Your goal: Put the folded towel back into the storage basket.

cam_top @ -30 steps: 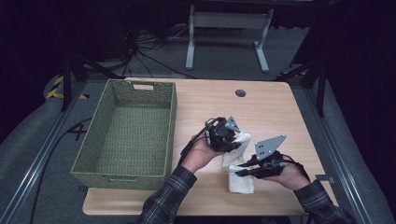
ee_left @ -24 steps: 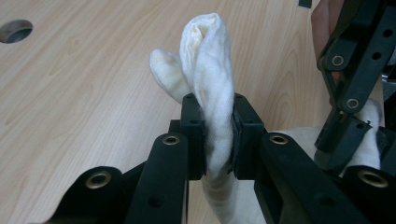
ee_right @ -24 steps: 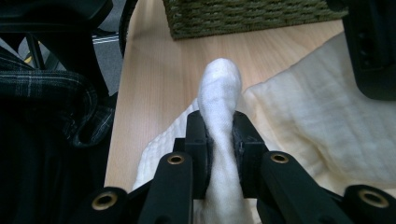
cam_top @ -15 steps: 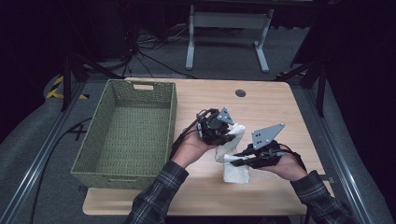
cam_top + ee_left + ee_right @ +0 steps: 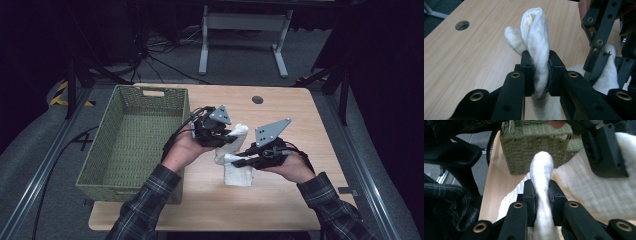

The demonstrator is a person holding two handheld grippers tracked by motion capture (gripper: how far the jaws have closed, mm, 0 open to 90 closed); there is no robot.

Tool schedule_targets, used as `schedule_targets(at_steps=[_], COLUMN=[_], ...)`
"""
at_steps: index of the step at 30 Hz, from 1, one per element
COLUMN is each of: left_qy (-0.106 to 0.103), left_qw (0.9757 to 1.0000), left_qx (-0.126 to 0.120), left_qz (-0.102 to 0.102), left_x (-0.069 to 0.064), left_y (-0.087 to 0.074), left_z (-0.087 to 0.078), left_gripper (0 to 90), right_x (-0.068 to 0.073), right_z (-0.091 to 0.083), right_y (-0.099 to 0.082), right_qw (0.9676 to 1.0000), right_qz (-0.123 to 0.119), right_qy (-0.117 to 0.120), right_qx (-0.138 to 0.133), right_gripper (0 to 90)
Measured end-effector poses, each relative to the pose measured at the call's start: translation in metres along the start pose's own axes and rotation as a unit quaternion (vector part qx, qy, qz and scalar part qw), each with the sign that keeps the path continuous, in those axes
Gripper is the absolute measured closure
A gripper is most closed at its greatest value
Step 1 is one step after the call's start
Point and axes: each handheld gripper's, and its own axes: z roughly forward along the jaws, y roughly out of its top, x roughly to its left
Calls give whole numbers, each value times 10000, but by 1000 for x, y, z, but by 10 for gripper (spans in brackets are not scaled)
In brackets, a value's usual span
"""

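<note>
A: Status of the cloth (image 5: 234,162)?

B: Off the table (image 5: 300,125) at its upper part, hanging between the two grippers just right of the basket (image 5: 131,145). Its lower end looks to be touching or nearly touching the wood; I cannot tell which from above.

A: Grips?

B: Left gripper (image 5: 540,72) is clamped on a bunched fold, which sticks up past the jaws. Right gripper (image 5: 541,195) likewise pinches a rolled edge, jaws tight on the fabric. In the high view the left gripper (image 5: 216,134) sits a little higher and nearer the basket, the right gripper (image 5: 250,157) lower and just beside it.

A: So what is done?

B: Both pick-ups, I judge. The cloth is secured at two points.

A: And left?

B: The basket is empty, so if the cloth is bound for it, the carry across the rim and the release are outstanding. If it is a fold instead, the cloth is bunched, not flat; no neat fold shows yet.
</note>
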Motion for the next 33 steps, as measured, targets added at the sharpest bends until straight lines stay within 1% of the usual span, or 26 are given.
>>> schedule_targets(at_steps=[2, 4, 10, 12, 13, 14, 17, 19, 21, 24, 27, 30, 33], left_qy=[49, 33, 93, 128, 156, 146, 220, 230, 273, 278, 297, 329, 403], left_qw=[10000, 10000, 9998, 9997, 9997, 9997, 9995, 9994, 9992, 9990, 9989, 9989, 9982], left_qx=[-12, -48, -113, -124, -172, -153, -162, -222, -264, -343, -363, -346, -442], left_qz=[39, 28, 129, 136, 125, 126, 137, 107, 100, 54, 15, 25, -91], left_x=[6, 11, 24, 26, 28, 29, 35, 40, 45, 51, 54, 57, 61], left_y=[-4, -7, -17, -21, -24, -26, -33, -38, -44, -53, -59, -66, -75], left_z=[-10, -17, -40, -48, -52, -55, -66, -73, -79, -85, -88, -92, -99], left_gripper=[788, 788, 788, 788, 788, 788, 788, 788, 788, 788, 788, 788, 788], right_x=[-1, -2, -3, -4, -5, -6, -8, -10, -11, -12, -14, -15, -15], right_z=[3, 6, 19, 25, 27, 30, 39, 46, 53, 63, 71, 80, 90], right_y=[9, 19, 48, 57, 61, 65, 76, 83, 90, 102, 110, 117, 121], right_qw=[10000, 10000, 9999, 9998, 9998, 9998, 9998, 9997, 9996, 9996, 9995, 9994, 9993], right_qz=[6, -23, -127, -161, -155, -163, -155, -170, -189, -209, -242, -244, -265], right_qy=[7, -19, -95, -129, -126, -127, -118, -130, -146, -148, -146, -158, -118], right_qx=[-28, -45, -31, -35, -41, -59, -102, -108, -115, -122, -149, -183, -218], right_gripper=[800, 800, 799, 800, 800, 800, 800, 800, 800, 800, 800, 800, 800])
